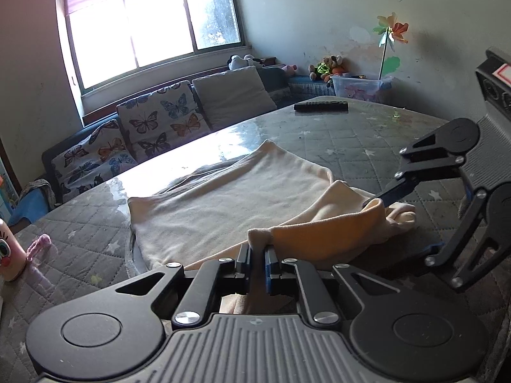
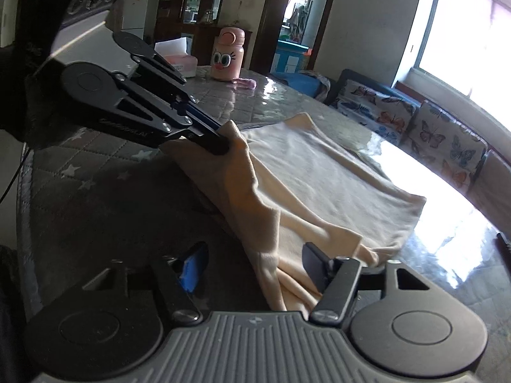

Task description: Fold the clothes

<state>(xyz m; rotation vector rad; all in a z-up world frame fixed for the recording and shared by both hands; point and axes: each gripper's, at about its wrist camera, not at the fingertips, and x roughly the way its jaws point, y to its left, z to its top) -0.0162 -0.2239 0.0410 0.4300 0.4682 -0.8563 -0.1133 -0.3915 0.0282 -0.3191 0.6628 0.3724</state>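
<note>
A cream garment (image 1: 230, 198) lies spread on the grey quilted table (image 1: 367, 134); it also shows in the right wrist view (image 2: 325, 175). My left gripper (image 1: 257, 252) is shut on the garment's near edge and holds it lifted off the table; it also shows in the right wrist view (image 2: 223, 142) pinching a raised fold. My right gripper (image 2: 252, 265) is open, its fingers either side of a bunched part of the garment. In the left wrist view the right gripper (image 1: 412, 220) sits at the garment's right end, one finger over the cloth.
A black remote (image 1: 321, 106) lies at the table's far side. A pink cartoon-face bottle (image 2: 227, 55) stands at one end, beside a small pink item (image 2: 244, 83). A butterfly-cushion sofa (image 1: 150, 127) runs along the window wall. A clear box (image 1: 362, 86) stands behind.
</note>
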